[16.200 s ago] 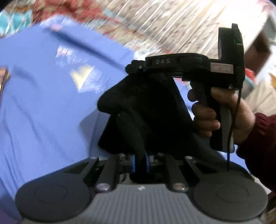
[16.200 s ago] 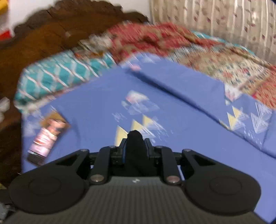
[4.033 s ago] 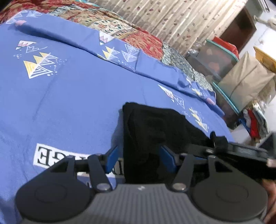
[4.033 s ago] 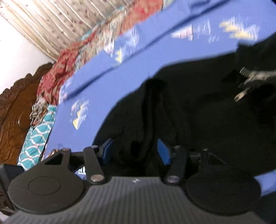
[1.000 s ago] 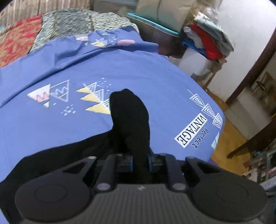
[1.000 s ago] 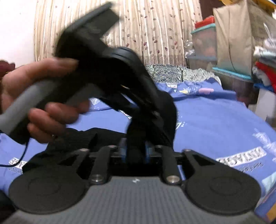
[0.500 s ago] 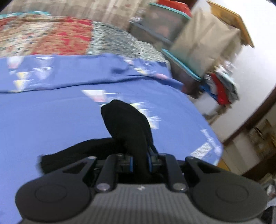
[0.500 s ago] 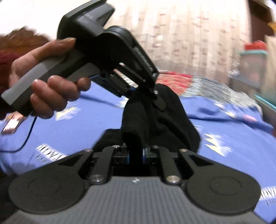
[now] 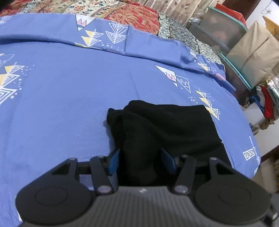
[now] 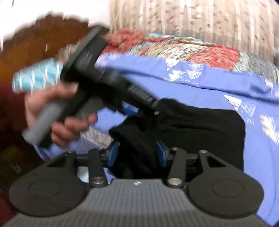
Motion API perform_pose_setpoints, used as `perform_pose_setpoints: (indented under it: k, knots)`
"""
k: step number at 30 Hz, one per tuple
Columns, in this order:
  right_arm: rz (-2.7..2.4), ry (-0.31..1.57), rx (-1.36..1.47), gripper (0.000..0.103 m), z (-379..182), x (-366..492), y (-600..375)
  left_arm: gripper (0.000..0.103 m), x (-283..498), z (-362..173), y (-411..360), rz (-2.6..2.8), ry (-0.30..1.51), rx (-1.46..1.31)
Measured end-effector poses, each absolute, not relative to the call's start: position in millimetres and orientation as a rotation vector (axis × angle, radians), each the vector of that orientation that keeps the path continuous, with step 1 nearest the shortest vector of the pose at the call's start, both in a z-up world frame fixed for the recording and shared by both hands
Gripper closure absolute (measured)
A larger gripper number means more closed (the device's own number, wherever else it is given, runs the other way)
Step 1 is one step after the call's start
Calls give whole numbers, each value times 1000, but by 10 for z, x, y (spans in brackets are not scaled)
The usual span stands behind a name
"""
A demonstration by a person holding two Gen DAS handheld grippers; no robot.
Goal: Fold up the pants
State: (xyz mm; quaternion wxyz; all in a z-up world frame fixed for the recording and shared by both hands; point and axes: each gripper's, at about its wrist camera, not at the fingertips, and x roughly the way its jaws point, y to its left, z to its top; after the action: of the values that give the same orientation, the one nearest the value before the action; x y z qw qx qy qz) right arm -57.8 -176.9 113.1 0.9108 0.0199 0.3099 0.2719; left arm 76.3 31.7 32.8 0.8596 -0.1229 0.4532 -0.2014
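Observation:
The black pants (image 9: 167, 125) lie folded in a compact bundle on the blue bedsheet (image 9: 69, 90). My left gripper (image 9: 141, 162) is open, its blue pads apart on either side of the near fold of the pants. My right gripper (image 10: 136, 153) is also open, with loose black cloth (image 10: 200, 127) between its pads. In the right wrist view the left gripper's body (image 10: 104, 83) and the hand holding it sit over the pants' left edge.
The sheet's edge (image 9: 251, 157) drops off at the right. Beyond it stand storage bins (image 9: 225, 35), a brown bag (image 9: 256, 52) and stacked clothes (image 9: 266, 103). A patterned quilt (image 9: 136, 15), curtain and carved wooden headboard (image 10: 43, 43) lie at the far side.
Both grippers were shut on the pants and held them lifted half a second ago. Now both have opened and the pants lie on the sheet.

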Motion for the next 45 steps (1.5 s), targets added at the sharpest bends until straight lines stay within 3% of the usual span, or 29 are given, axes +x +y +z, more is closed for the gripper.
perform_pose_setpoints:
  k: [4,7,12,15,45]
  knots:
    - [471,609,207,54,1242,-658,-2191,42,505,473,225,-402,906,-183]
    - [396,628,261,65,1160,-635,-2372,39,234,517,170,-411,876,-133]
    - [287,811,316,71,788,-477,-2424,37,60,354,31,-354,929,-68]
    - [248,880,388,71,627,-499,-2410,36,22,314,5,-325,943,-75]
    - [251,845,485,62,797,-756,-2571,25,-243,374,99,-237,936,-108]
